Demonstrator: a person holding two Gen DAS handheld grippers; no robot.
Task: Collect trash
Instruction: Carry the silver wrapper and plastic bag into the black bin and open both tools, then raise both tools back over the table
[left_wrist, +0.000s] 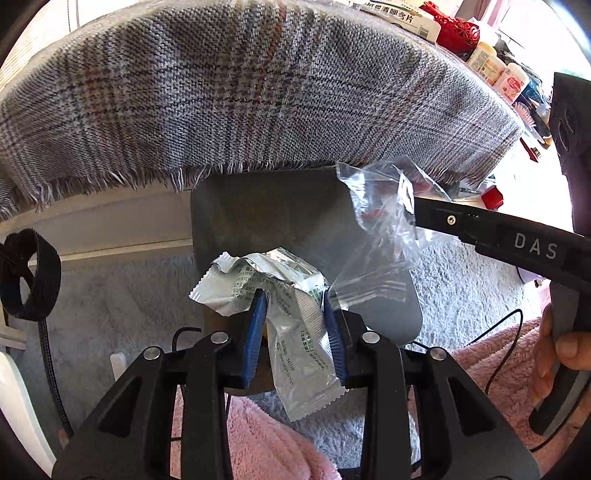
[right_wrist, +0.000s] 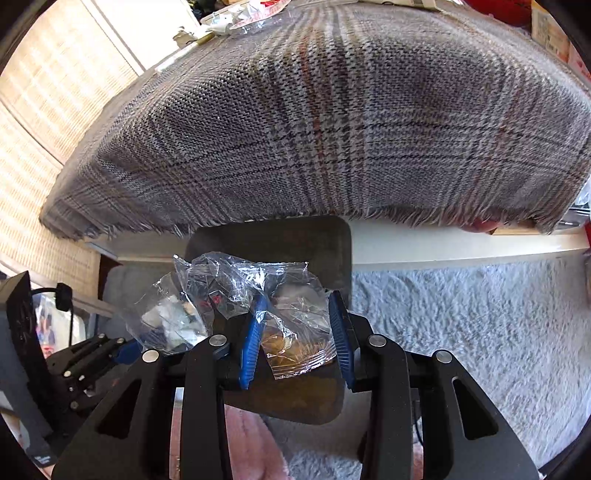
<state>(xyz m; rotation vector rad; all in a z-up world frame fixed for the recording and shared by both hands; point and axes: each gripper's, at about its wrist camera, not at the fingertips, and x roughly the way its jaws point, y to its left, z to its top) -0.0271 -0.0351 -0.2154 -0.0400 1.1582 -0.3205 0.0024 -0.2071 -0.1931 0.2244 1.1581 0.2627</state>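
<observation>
My left gripper (left_wrist: 295, 295) has its blue pads apart, with a crumpled silver foil wrapper (left_wrist: 291, 317) lying loose between them above the grey bin (left_wrist: 266, 218). My right gripper (right_wrist: 297, 301) also has its pads apart, and a crumpled clear plastic wrapper (right_wrist: 236, 291) hangs between and over its left pad above the same bin (right_wrist: 288, 240). In the left wrist view the right gripper (left_wrist: 410, 199) reaches in from the right with the clear wrapper (left_wrist: 384, 229) at its tip.
A grey plaid cloth (left_wrist: 240, 92) hangs over the white table edge (left_wrist: 110, 218) just behind the bin. Bottles and boxes (left_wrist: 495, 62) crowd the table top right. A pale shaggy rug (right_wrist: 461, 325) and pink fleece (left_wrist: 266, 443) lie below.
</observation>
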